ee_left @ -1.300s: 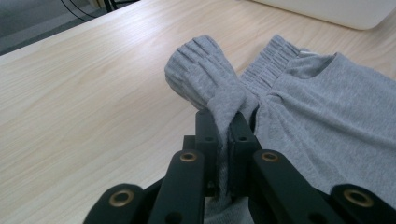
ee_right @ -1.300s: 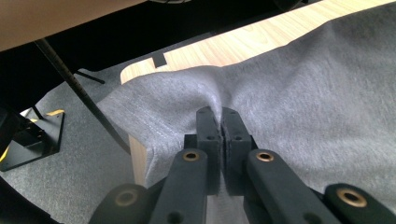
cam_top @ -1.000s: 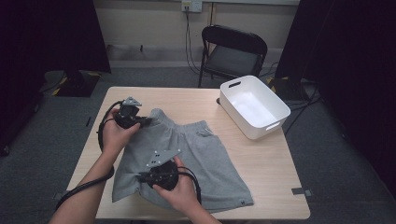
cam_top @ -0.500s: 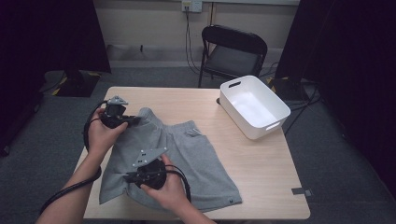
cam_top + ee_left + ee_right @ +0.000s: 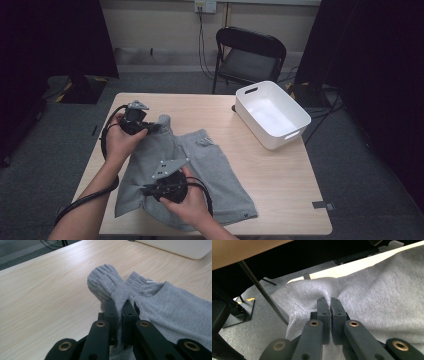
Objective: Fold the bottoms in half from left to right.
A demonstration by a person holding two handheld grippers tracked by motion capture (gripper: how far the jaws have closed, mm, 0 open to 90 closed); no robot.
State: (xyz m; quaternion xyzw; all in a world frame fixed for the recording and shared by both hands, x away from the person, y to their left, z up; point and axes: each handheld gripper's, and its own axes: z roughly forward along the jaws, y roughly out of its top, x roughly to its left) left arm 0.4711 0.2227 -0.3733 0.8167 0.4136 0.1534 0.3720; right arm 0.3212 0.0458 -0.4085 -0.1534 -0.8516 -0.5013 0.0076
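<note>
A person sits at a pale wooden worktop [image 5: 280, 175], seen from above, with a handheld gripper in each hand. At the left side, the left gripper [image 5: 150, 128] is held above the worktop near its far left part. Its jaws are pressed together on the ribbed waistband of a pair of grey shorts [image 5: 205, 165], lifting that edge into a bunched peak. In the left gripper view the band [image 5: 110, 282] rises as a gathered fold between the two black jaws, with the bare wood beyond it.

Moving right and nearer the person, the right gripper [image 5: 148, 190] sits low over the near left part of the shorts. Its jaws are also fully closed, pinching a small ridge of the grey cloth [image 5: 329, 293], which puckers around the tips in the right gripper view.

The rest of the shorts lies spread on the middle of the worktop, running toward the near right edge.

Farther right, at the far right corner of the worktop, stands a white plastic bin [image 5: 300, 125], well apart from the shorts. Behind the worktop is a black folding chair [image 5: 250, 55].
</note>
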